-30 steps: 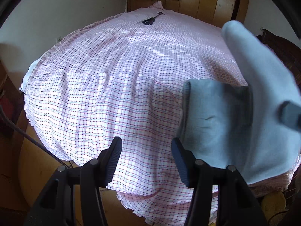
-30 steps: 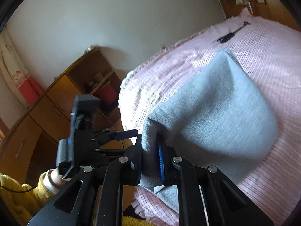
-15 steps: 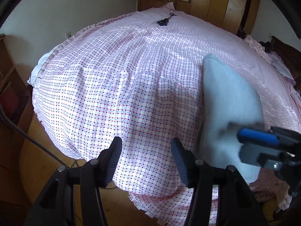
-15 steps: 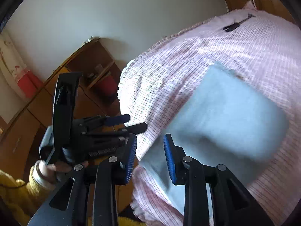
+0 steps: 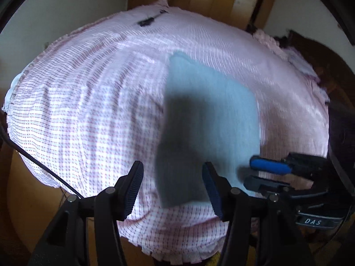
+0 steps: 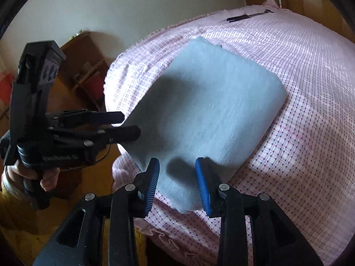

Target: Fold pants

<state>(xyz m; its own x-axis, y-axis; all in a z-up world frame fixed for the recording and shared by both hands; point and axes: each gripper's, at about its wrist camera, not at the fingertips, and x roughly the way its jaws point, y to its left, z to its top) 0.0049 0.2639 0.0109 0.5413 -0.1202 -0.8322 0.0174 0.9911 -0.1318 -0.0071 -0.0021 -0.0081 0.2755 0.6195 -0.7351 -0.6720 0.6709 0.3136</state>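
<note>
While the right gripper [image 6: 177, 181] opens with nothing clamped, the folded pants [image 6: 206, 108] lie on the bed [image 6: 310, 88], long axis toward one o'clock; left gripper [image 5: 172, 182] gapes empty, farther off.

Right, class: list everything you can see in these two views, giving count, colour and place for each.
Folded pants: one, light blue, lying flat on the bed near its front edge.
Bed cover: one, pink and white check, over the whole bed.
Dark tool: one, black, far end of the bed.
Wooden shelf unit: one, brown, by the wall beside the bed.
Left gripper: one, black, open, beside the pants.
Right gripper: one, black with blue fingers, opening above the pants' near edge, not pressing it.
</note>
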